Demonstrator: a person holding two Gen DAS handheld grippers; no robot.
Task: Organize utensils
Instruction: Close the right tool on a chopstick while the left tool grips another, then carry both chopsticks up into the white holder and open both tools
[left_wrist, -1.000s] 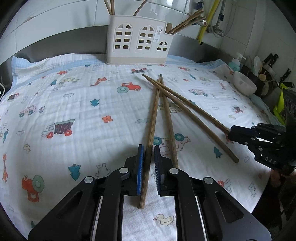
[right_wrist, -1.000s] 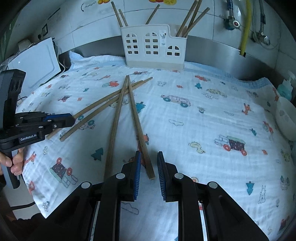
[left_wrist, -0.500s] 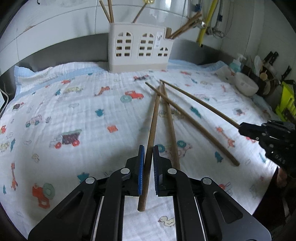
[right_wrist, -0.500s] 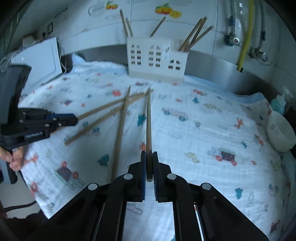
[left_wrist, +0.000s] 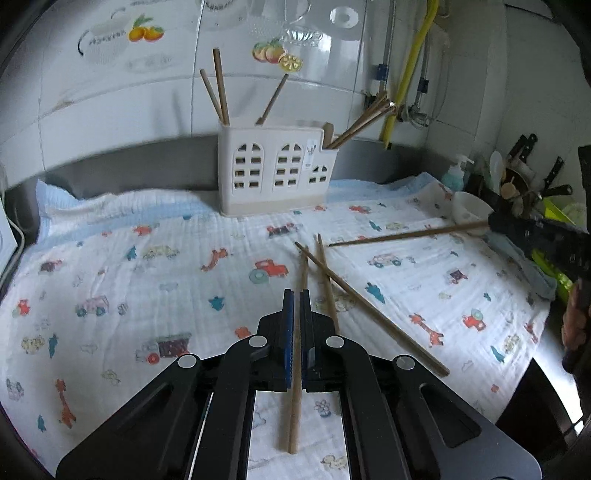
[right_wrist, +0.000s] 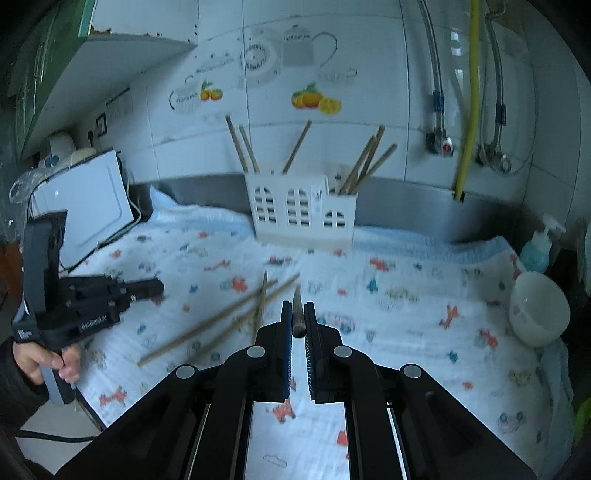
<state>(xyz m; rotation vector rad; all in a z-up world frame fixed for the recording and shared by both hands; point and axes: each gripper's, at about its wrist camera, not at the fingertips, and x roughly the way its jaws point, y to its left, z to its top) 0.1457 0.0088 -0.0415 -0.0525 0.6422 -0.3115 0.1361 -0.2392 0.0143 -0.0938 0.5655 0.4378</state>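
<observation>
Each tool has a chopstick in its grip, so the step in hand looks like the carry: loose chopsticks are being taken from the cloth to the white holder at the back wall.

On the left, the left gripper has its blue pads pressed onto a chopstick that runs between them; its near end sticks out toward the camera and its far end points forward, low over the patterned cloth. Just right of it, two more chopsticks lie crossed on the cloth, not yet picked up.

Further right, the right gripper pinches another chopstick, seen end-on in its own view and, from the left view, held out level above the cloth with its tip near the crossed pair.

The next move, as I judge it, calls for tipping each stick upright and lowering it into an open compartment of the holder without knocking the sticks already there.

The holder has three sections: two chopsticks lean in the left one, one in the middle, and a bunch fans out of the lower right one. A white bowl sits at the far right edge; what is in it I cannot tell.
</observation>
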